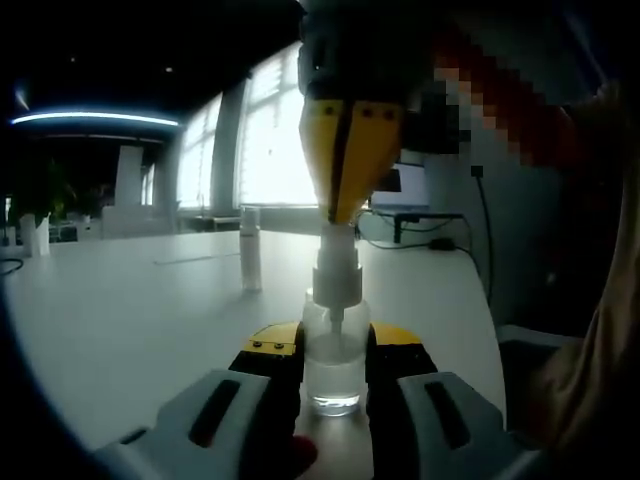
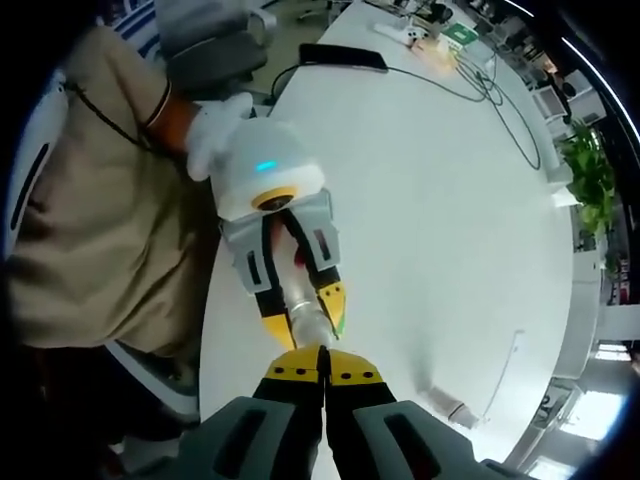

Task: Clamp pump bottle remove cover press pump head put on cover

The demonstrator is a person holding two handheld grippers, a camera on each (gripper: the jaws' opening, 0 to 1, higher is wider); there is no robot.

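The left claw (image 1: 335, 385) is closed on the pump bottle (image 1: 334, 365), one jaw on each side of the clear body. The bottle stands upright on the white bench (image 1: 130, 310). This grip fixes the bottle so that downward force on the pump does not tip or slide it.

The right claw (image 1: 338, 205) descends from directly above the left claw. Its yellow jaws are brought together to a single tip. That tip rests on top of the pump head (image 1: 337, 270). Nothing is held between the jaws; closed jaws give a firm, narrow point for pressing. The step in hand is judged to be the pump press.

In the right gripper view, the right claw (image 2: 322, 372) points straight down at the bench. The left claw (image 2: 303, 320) lies just beyond its tips, reaching in level from the person's side. A white-gloved hand (image 2: 215, 135) holds the left gripper from behind.

The cover (image 1: 250, 262), a slim clear tube, stands upright on the bench, well beyond the left claw and slightly to its left. Its position keeps it clear of the press yet within reach for refitting. The cover (image 2: 455, 408) lies to the right of the right claw's tips.
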